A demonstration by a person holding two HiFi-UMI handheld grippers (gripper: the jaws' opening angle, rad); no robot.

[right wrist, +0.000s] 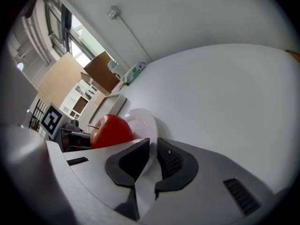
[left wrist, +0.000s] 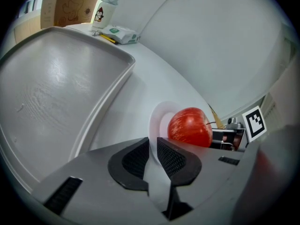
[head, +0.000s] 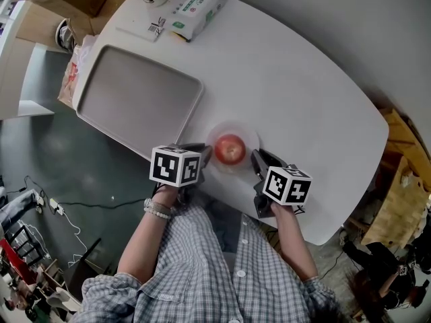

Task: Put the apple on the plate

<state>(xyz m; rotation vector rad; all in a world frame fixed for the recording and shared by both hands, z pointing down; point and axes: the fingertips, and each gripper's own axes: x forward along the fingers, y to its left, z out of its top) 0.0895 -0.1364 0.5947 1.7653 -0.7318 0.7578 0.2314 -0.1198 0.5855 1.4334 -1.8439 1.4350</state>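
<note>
Apple [head: 229, 149], red and glossy, sits in the middle of a round white plate [head: 250, 137] on the smooth white oval table [head: 296, 93]. A grey rectangular tray [head: 138, 99] lies at 10 o'clock, above a dark floor [head: 40, 153]. In the left gripper view, the left gripper [left wrist: 153, 144] pinches the thin plate rim between ribbed black pads. In the right gripper view, the right gripper [right wrist: 153, 146] clamps the rim at 4 o'clock.

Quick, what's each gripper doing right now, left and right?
Left gripper: closed on the rim of the plate, which holds the apple.
Right gripper: closed on the plate's opposite rim.
</note>
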